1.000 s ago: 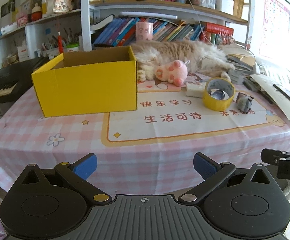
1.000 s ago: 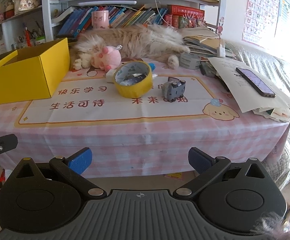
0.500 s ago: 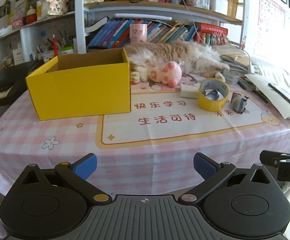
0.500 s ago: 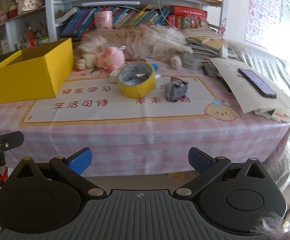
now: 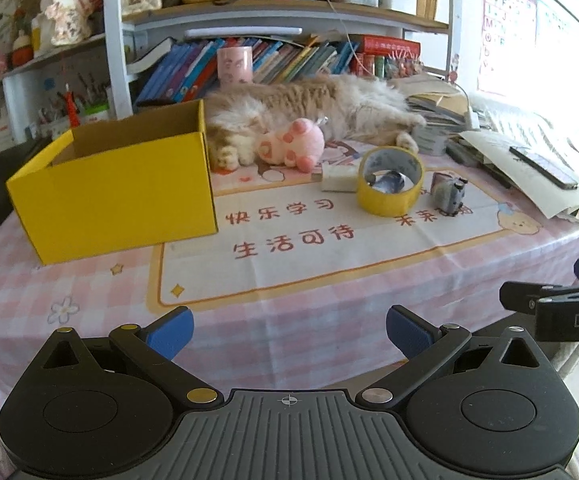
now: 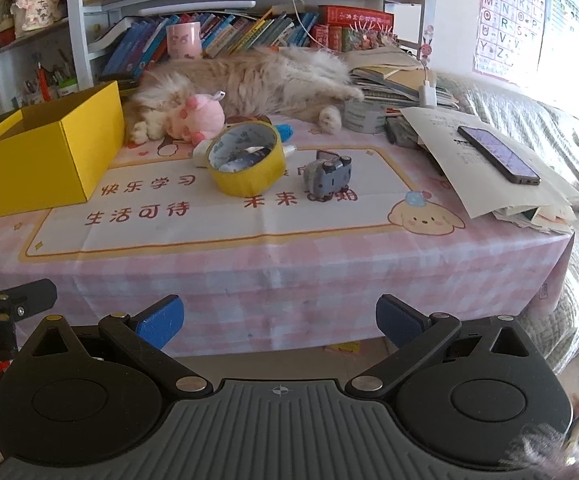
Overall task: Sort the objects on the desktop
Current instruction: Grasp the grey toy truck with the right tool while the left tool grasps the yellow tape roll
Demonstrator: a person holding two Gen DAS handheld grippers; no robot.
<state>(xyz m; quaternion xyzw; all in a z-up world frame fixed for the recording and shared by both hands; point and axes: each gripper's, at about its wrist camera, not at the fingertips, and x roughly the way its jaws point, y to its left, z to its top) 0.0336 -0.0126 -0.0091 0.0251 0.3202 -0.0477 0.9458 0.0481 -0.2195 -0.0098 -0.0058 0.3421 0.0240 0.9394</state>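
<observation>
An open yellow box (image 5: 113,196) (image 6: 45,156) stands on the left of the pink checked table. Right of it lie a pink plush toy (image 5: 293,146) (image 6: 201,118), a yellow tape roll (image 5: 389,184) (image 6: 245,164) with a small dark item inside, a white block (image 5: 337,178) and a small grey toy car (image 5: 447,194) (image 6: 327,174). My left gripper (image 5: 289,330) is open and empty at the table's front edge. My right gripper (image 6: 279,320) is also open and empty, below the front edge.
A fluffy cat (image 5: 309,108) (image 6: 249,84) sleeps at the back of the table. Papers with a phone (image 6: 497,154) on top are piled at the right. Bookshelves (image 5: 289,20) stand behind. The other gripper shows at each view's side edge.
Both grippers have drifted forward and slightly up toward the table. The left view has swung so the box sits further left. Nothing on the table has moved.
</observation>
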